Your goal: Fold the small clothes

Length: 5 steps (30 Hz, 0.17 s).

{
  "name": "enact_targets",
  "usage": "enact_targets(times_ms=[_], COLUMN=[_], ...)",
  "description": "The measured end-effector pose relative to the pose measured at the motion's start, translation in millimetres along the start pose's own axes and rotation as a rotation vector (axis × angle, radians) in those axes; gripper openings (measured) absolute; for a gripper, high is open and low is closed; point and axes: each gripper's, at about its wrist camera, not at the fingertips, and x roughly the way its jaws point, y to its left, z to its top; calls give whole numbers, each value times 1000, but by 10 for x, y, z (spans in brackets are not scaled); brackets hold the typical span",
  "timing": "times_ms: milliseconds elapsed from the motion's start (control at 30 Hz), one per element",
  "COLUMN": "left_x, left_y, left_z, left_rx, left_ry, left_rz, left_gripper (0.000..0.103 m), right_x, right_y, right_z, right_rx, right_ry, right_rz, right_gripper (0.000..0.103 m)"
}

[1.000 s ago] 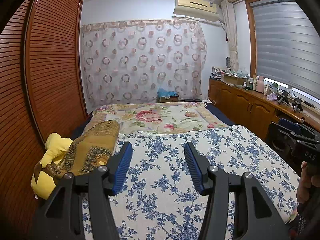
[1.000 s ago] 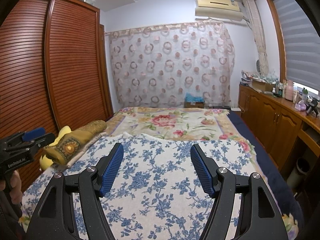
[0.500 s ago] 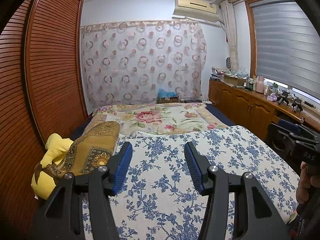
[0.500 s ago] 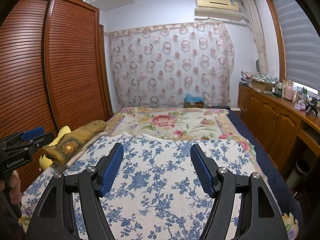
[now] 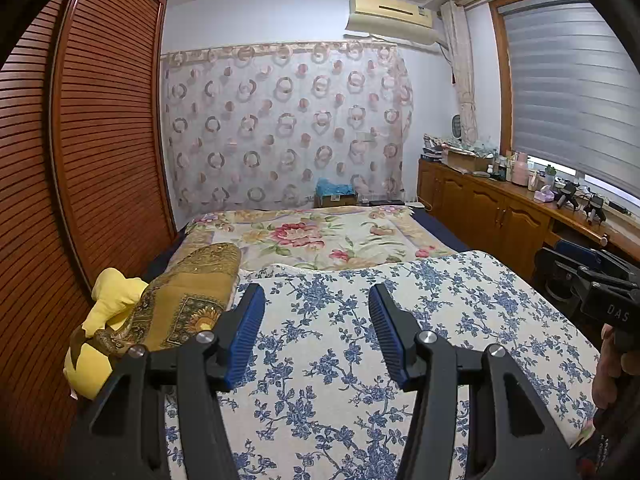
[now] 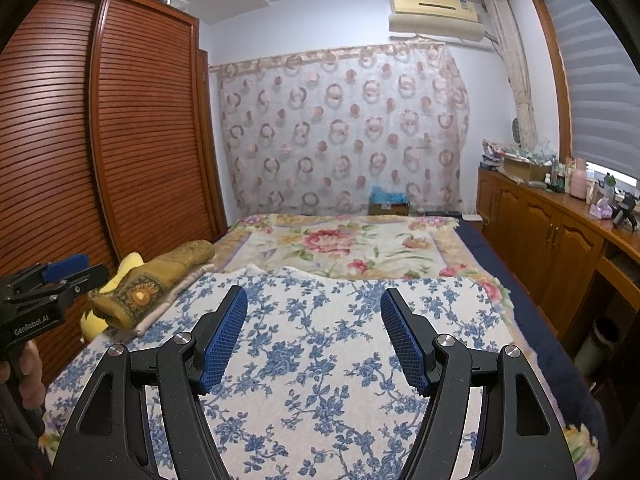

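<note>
My left gripper [image 5: 316,300] is open and empty, held above a blue-flowered white cloth [image 5: 340,344] spread on the bed. My right gripper [image 6: 314,304] is open and empty above the same cloth [image 6: 320,352]. A folded gold-patterned cloth [image 5: 188,300] lies on a yellow garment [image 5: 112,296] at the bed's left edge; it also shows in the right wrist view [image 6: 160,276]. The left gripper shows at the left edge of the right wrist view [image 6: 52,280]; the right gripper shows at the right edge of the left wrist view [image 5: 588,276].
A rose-patterned blanket [image 5: 328,236] covers the far half of the bed. A slatted wooden wardrobe [image 5: 80,152] stands along the left. Wooden cabinets [image 6: 560,240] with clutter on top run along the right under a window. A patterned curtain [image 6: 340,128] hangs at the back.
</note>
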Motion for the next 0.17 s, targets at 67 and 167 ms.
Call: enact_targets(times_ms=[67,167], left_x=[-7,-7], left_y=[-5,-3], left_z=[28,23], left_rx=[-2,0], left_ry=[0,-1], left_rz=[0,0], left_gripper=[53,53], right_x=[-12,-18], right_y=[-21,-33], right_z=[10,17], right_rx=[2,3], right_ry=[3,0], right_rz=[2,1], right_gripper=[71,71])
